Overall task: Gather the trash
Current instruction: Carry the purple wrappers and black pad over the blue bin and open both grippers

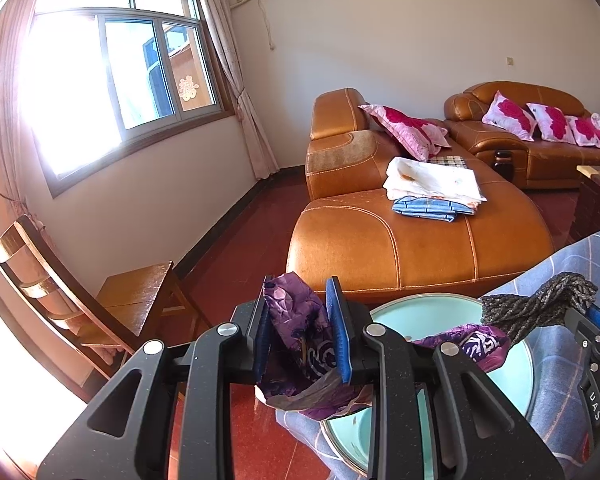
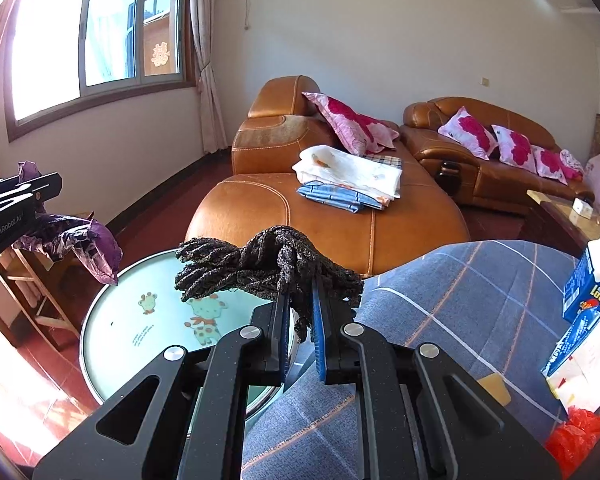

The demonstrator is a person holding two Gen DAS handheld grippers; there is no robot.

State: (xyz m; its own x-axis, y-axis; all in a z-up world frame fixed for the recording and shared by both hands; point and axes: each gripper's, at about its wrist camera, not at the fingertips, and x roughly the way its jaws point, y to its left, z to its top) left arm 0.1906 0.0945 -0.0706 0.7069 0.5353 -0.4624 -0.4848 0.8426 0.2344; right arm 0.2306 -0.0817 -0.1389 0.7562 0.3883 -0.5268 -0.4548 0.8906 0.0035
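Clamped in the left tongs [image 1: 304, 332], a purple wrapper [image 1: 296, 320] hangs above the tabletop [image 2: 148, 320], left of the right tongs [image 2: 300, 320] pinching dark netting [image 2: 260, 268].

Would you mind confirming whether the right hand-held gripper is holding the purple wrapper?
No, the right hand-held gripper is shut on the dark mesh bundle; the purple wrapper sits in the left hand-held gripper.
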